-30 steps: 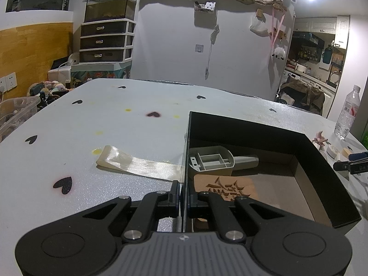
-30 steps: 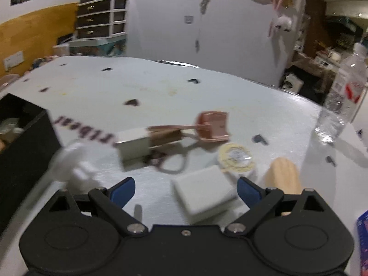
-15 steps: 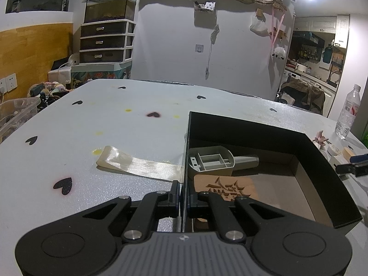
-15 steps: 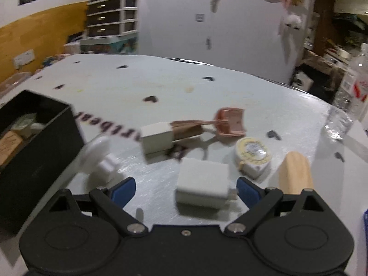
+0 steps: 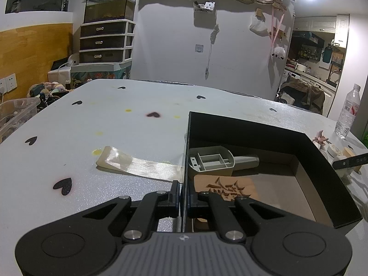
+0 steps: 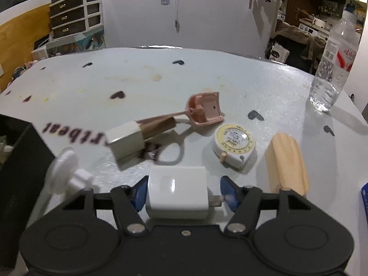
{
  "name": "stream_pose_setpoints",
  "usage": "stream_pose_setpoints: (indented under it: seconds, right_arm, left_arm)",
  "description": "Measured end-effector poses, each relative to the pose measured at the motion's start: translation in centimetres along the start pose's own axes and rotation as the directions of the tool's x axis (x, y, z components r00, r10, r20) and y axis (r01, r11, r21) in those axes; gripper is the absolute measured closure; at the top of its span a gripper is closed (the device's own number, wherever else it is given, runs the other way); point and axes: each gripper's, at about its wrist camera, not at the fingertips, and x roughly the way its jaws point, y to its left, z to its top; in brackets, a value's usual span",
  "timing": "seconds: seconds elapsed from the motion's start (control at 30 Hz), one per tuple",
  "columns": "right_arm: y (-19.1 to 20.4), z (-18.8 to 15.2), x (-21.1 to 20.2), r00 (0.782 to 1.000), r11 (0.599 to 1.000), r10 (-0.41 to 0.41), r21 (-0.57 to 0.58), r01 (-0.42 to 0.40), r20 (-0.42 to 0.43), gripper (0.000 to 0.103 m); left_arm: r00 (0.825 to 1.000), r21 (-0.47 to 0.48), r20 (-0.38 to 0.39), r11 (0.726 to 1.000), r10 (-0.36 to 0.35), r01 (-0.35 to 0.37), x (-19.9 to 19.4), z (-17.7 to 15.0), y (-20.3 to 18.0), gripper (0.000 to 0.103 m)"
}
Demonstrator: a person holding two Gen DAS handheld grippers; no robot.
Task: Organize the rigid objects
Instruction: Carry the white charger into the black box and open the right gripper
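Your right gripper has just been closing around the white plastic charger cube, at 6 o'clock among the table clutter; left pad touching, right pad nearing the prongs. Left gripper stays pinched on the black cardboard box wall. Lift next, likely.

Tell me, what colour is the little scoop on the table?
The scoop is pink, clearest in the right wrist view.

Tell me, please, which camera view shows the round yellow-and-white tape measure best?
The right wrist view. There the tape measure lies close and whole on the table, its yellow face and printed label visible. In the left wrist view it is only a small pale disc at the far right, behind the black box.
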Motion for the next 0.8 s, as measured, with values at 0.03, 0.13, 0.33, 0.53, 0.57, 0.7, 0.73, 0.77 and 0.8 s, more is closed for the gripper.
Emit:
stream_pose_setpoints:
  seconds: [0.03,0.13,0.33,0.53,0.57,0.7,0.73,0.77,0.8]
  right_arm:
    - [0.2,0.1,-0.6,1.0,1.0,0.016,0.005,-0.016,0.008,0.037]
    - [1.5,0.6,-2.9,0.996,0.996,0.083,0.029,-0.084,0.035,0.037]
    - [6.9,2.2,-7.6,0.967,0.968,0.251,0.01,-0.251,0.044,0.037]
    - [12.9,3.7,-9.1,0.926,0.926,0.376,-0.006,-0.376,-0.013,0.037]
    - [13.8,3.9,-8.8,0.922,0.922,0.385,-0.011,-0.386,-0.03,0.037]
    - [18.0,3.8,-7.5,0.918,0.908,0.383,-0.138,-0.395,-0.106,0.037]
    - [18.8,3.6,-7.1,0.919,0.903,0.373,-0.179,-0.392,-0.128,0.037]
    - [19.6,3.5,-6.6,0.919,0.893,0.363,-0.224,-0.39,-0.152,0.037]
    - [20.4,3.3,-6.1,0.918,0.876,0.356,-0.28,-0.394,-0.176,0.037]
  left_arm:
    - [1.0,0.001,0.0,1.0,0.0,0.0,0.0,0.0,0.0,0.098]
    - [1.0,0.001,0.0,1.0,0.0,0.0,0.0,0.0,0.0,0.098]
    - [1.0,0.002,0.0,1.0,0.0,0.0,0.0,0.0,0.0,0.098]
    - [1.0,0.008,0.002,1.0,-0.004,0.004,0.0,0.0,-0.1,0.098]
    - [1.0,0.008,0.003,1.0,-0.006,0.006,-0.1,0.0,0.0,0.098]
    - [1.0,0.013,0.006,1.0,-0.016,0.016,-0.2,0.0,0.1,0.098]
    - [1.0,0.015,0.007,1.0,-0.017,0.017,-0.2,-0.1,0.2,0.098]
    - [1.0,0.015,0.009,1.0,-0.018,0.018,-0.2,-0.1,0.2,0.098]
    - [1.0,0.015,0.01,1.0,-0.019,0.019,-0.2,-0.1,0.2,0.098]
